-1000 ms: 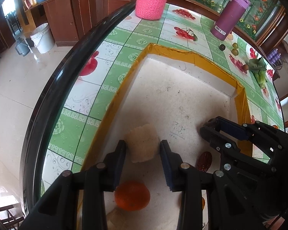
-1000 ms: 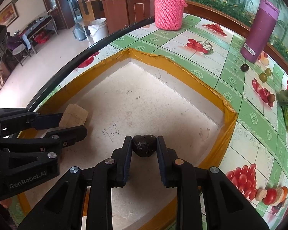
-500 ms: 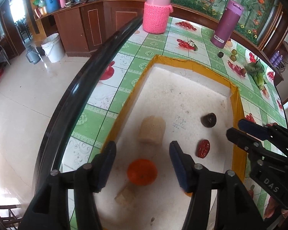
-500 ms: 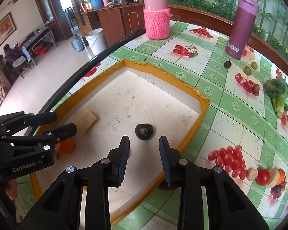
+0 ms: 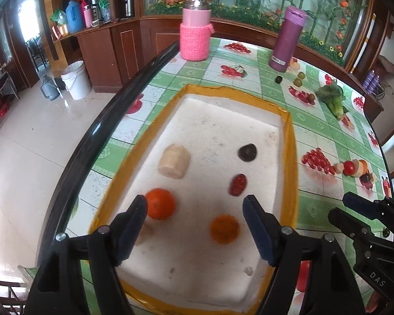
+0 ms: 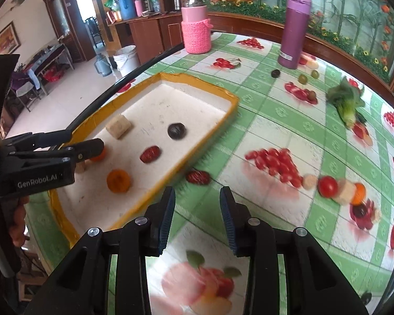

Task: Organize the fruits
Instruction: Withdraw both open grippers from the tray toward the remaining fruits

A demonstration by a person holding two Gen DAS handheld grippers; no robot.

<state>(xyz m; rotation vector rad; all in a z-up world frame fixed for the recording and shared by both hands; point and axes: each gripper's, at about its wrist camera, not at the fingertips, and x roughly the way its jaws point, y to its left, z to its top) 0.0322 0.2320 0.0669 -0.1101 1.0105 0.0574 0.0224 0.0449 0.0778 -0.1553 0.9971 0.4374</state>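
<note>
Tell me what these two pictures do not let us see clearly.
1. Pale piece, left wrist view: mostly hidden behind the left gripper finger, blurred.
2. Orange, right wrist view: mostly covered by the left gripper's fingers.
3. Date outside the tray, right wrist view: motion blur.
4. Small dark and green fruits near the purple bottle: too small to identify.
</note>
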